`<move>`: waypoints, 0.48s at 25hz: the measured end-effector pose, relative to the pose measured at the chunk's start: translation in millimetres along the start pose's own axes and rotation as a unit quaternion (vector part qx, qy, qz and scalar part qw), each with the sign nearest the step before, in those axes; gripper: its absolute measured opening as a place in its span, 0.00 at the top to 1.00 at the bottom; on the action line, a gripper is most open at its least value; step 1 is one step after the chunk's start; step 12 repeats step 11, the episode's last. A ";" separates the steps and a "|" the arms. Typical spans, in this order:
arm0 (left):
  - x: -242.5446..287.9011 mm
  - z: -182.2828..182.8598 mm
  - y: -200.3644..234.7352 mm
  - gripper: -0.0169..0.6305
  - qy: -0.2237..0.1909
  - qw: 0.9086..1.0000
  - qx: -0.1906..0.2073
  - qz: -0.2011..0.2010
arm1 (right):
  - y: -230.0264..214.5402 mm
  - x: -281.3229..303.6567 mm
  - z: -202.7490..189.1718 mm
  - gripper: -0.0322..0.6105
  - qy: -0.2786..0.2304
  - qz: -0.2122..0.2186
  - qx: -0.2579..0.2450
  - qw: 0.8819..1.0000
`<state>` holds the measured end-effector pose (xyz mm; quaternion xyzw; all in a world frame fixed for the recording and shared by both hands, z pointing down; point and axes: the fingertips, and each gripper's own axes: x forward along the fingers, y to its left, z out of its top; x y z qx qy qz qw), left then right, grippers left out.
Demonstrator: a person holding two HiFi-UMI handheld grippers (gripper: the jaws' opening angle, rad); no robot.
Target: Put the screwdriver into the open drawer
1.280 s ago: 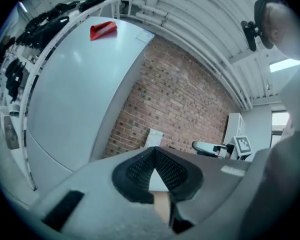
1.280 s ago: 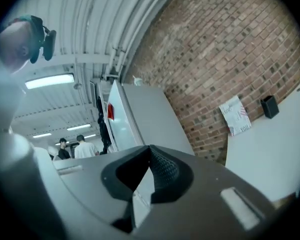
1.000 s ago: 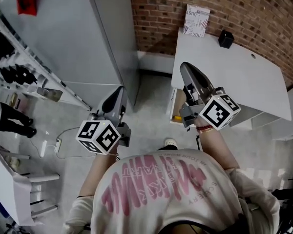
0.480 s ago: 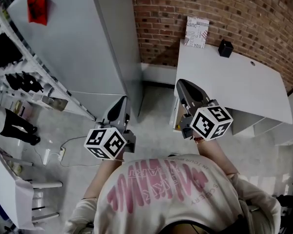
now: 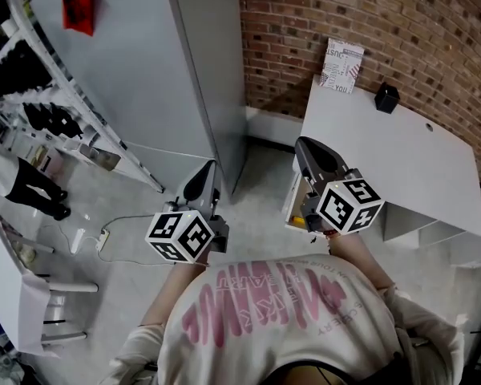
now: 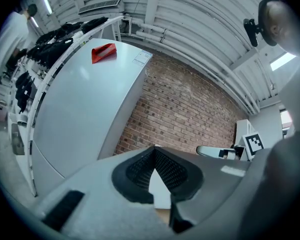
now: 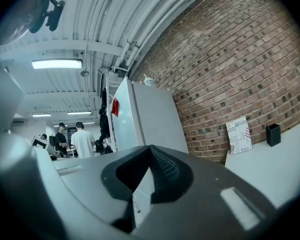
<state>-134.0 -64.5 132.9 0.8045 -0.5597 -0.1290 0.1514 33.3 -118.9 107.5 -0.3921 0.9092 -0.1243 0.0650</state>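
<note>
I hold both grippers out level, and each is empty. My left gripper [image 5: 208, 167] is shut, its tips meeting over the grey floor beside the tall grey cabinet [image 5: 144, 70]. My right gripper [image 5: 304, 143] is shut too and hangs over the left end of the white desk [image 5: 401, 159]. Below it the open drawer [image 5: 292, 207] sticks out from under the desk. A small yellow thing [image 5: 296, 221] shows in the drawer, but I cannot tell what it is. No screwdriver is plainly in view. In the gripper views the left gripper [image 6: 154, 148] and the right gripper [image 7: 150, 147] have nothing between their pads.
A brick wall [image 5: 345, 14] runs behind the desk, which carries a printed card [image 5: 342, 66] and a small black box [image 5: 386, 99]. A shelving rack [image 5: 32, 111] and a standing person [image 5: 24, 187] are at the left. A cable with a power strip [image 5: 104, 237] lies on the floor.
The head view has swung, so the desk and cabinet now sit further right in the picture. Both grippers stay shut and nearly in place; the right one has rolled a little.
</note>
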 end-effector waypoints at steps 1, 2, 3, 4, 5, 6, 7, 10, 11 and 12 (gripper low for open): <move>3.0 -2.1 -1.2 0.97 0.001 1.000 -0.002 0.002 | -4.1 0.8 -0.3 0.94 0.004 0.001 0.000 1.000; 6.2 -4.8 -3.0 0.97 0.002 1.000 -0.003 0.003 | -8.6 1.3 -0.6 0.94 0.007 0.002 0.000 1.000; 9.2 -7.4 -5.1 0.97 0.003 1.000 -0.004 0.005 | -13.0 1.7 -0.8 0.94 0.009 0.002 0.002 1.000; 11.8 -9.5 -6.9 0.97 0.004 1.000 -0.004 0.006 | -16.6 2.2 -0.9 0.94 0.011 0.004 0.003 1.000; 14.0 -10.4 -8.2 0.97 0.003 1.000 -0.003 0.008 | -19.1 2.9 -0.6 0.94 0.013 0.006 0.003 1.000; 15.9 -10.6 -9.2 0.97 0.003 1.000 -0.001 0.010 | -20.9 3.5 -0.3 0.94 0.014 0.009 0.003 1.000; 17.8 -10.4 -10.1 0.97 0.002 1.000 0.001 0.011 | -22.5 4.0 0.1 0.94 0.014 0.010 0.002 1.000; 23.4 -9.3 -12.3 0.97 0.000 1.000 0.007 0.013 | -27.6 5.3 0.9 0.94 0.019 0.011 -0.003 1.000; 25.3 -9.0 -13.1 0.97 -0.001 1.000 0.009 0.014 | -29.4 5.7 1.0 0.94 0.020 0.011 -0.004 1.000; 25.3 -9.0 -13.1 0.97 -0.001 1.000 0.009 0.014 | -29.4 5.7 1.0 0.94 0.020 0.011 -0.004 1.000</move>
